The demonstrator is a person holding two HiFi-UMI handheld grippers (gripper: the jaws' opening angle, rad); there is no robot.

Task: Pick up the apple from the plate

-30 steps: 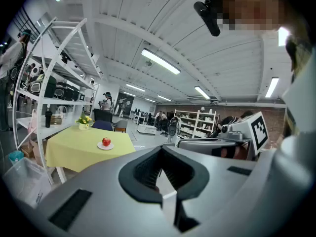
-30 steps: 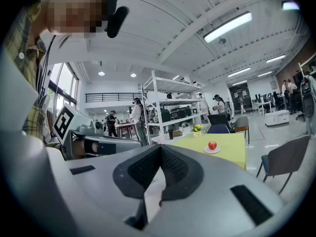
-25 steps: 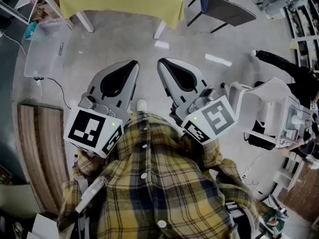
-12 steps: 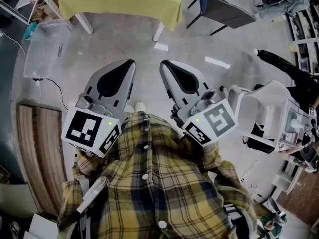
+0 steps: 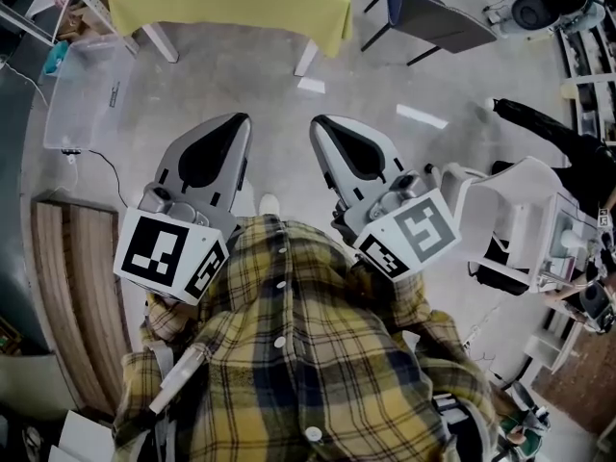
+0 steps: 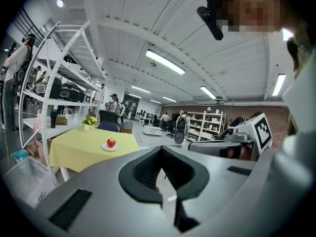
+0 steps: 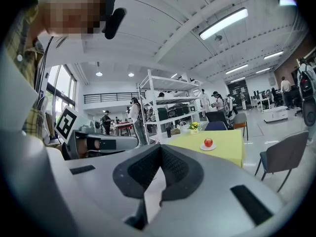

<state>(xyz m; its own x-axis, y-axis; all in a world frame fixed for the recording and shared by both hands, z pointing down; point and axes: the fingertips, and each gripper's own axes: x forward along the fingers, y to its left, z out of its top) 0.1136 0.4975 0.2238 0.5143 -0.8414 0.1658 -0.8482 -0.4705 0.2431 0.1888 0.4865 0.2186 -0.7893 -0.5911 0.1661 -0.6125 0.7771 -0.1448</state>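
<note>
apple (image 6: 111, 142) sitting way ahead on table (image 5: 231, 8), neither arm looking nearer | left gripper (image 6: 161, 153) and right gripper (image 7: 160, 152) both hanging pinched together, empty

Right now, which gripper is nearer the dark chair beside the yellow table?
Right. The right gripper hangs well short of the dark chair, on its side; the left gripper sits beyond it, farther.
</note>
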